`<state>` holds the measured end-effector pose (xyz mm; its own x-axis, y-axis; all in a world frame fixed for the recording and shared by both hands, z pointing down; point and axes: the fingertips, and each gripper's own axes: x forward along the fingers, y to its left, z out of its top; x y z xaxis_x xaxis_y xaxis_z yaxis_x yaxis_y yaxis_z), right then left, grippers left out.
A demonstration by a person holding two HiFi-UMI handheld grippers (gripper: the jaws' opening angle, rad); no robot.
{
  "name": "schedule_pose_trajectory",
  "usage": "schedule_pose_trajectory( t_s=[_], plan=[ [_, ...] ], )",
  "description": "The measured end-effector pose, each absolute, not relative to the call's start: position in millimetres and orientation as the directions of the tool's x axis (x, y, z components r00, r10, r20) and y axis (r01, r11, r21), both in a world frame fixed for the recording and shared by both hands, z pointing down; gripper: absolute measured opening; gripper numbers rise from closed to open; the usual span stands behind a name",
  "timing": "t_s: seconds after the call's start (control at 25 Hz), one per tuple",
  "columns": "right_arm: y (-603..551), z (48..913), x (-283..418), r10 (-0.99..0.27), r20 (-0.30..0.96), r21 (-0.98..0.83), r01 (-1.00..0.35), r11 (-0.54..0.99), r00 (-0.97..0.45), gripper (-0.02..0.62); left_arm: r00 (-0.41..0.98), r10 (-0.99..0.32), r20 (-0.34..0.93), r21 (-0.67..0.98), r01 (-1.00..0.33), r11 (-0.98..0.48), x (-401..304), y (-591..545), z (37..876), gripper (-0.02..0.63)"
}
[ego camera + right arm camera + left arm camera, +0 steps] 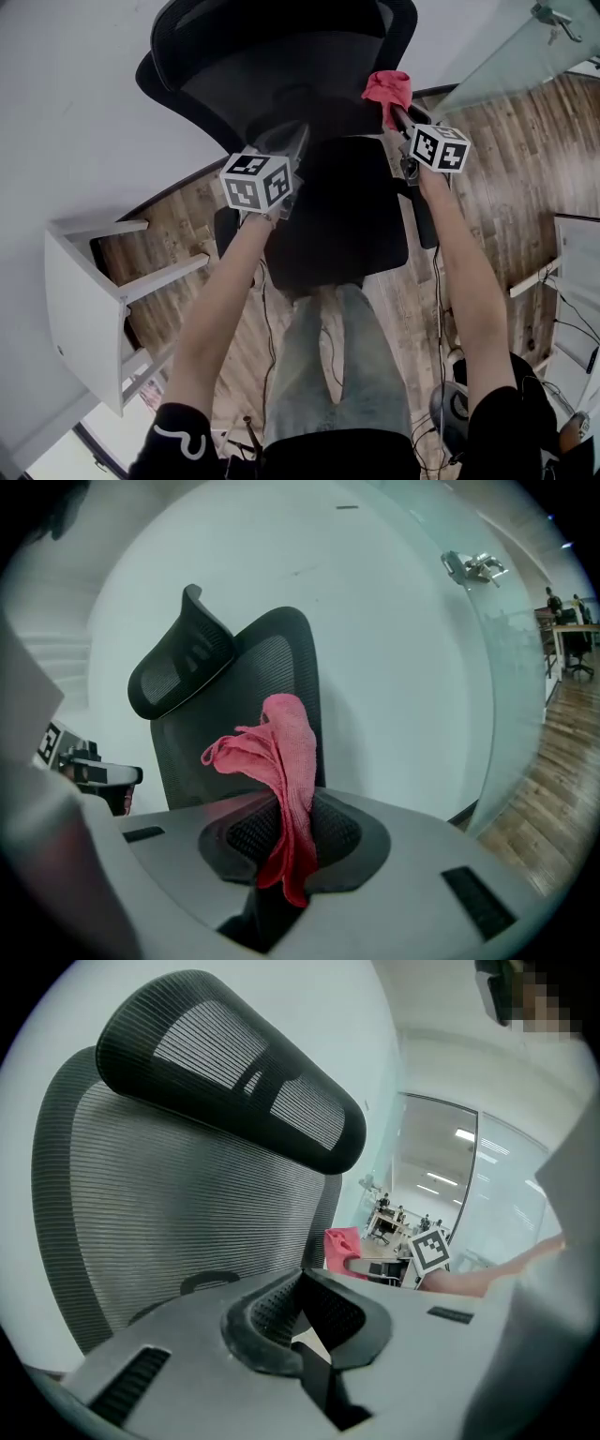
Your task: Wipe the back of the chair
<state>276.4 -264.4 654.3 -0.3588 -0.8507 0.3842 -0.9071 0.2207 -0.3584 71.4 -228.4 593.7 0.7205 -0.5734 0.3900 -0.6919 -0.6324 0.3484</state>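
Matt mesh chair back [169,1232], terry cloth [281,761]

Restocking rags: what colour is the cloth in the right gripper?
Pink-red cloth, best in right gripper view.

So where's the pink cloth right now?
The pink woven cloth is pinched in the right hand-held gripper, at the head view's upper right, beside the right edge of the black mesh chair back.

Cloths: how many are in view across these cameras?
1. A pink cloth pinched in the right gripper's tongs, beside the chair back's right edge. The left gripper holds none; others could be hidden behind it.
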Motion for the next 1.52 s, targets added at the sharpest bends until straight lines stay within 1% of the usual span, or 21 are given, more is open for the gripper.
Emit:
schedule_pose_trajectory(
  t_s=[0.36, 0.92, 1.24, 1.52],
  plan=[
    [-252.7, 663.5, 189.2, -0.802, 0.380, -0.376, -0.869, 0.322, -0.461, 0.087, 0.699, -0.589, 0.405, 0.354, -0.714, -0.604, 16.2, -218.3, 602.7, 0.025],
    [-241.6, 688.8, 5.0, -0.658, 0.435, -0.353, -0.788, 0.505, -0.615, 0.089, 0.623, -0.656, 0.427, 0.361, -0.782, -0.508, -118.7, -207.5, 624.1, 0.025],
    [-241.7, 695.1, -65.1, -0.606, 0.442, -0.369, -0.750, 0.549, -0.661, 0.087, 0.584, -0.685, 0.436, 0.368, -0.810, -0.456, -178.0, -201.6, 633.5, 0.025],
    [-243.1, 711.4, -106.3, -0.575, 0.467, -0.368, -0.739, 0.564, -0.671, 0.087, 0.562, -0.691, 0.454, 0.362, -0.825, -0.433, -214.6, -195.6, 646.9, 0.025]
  ],
)
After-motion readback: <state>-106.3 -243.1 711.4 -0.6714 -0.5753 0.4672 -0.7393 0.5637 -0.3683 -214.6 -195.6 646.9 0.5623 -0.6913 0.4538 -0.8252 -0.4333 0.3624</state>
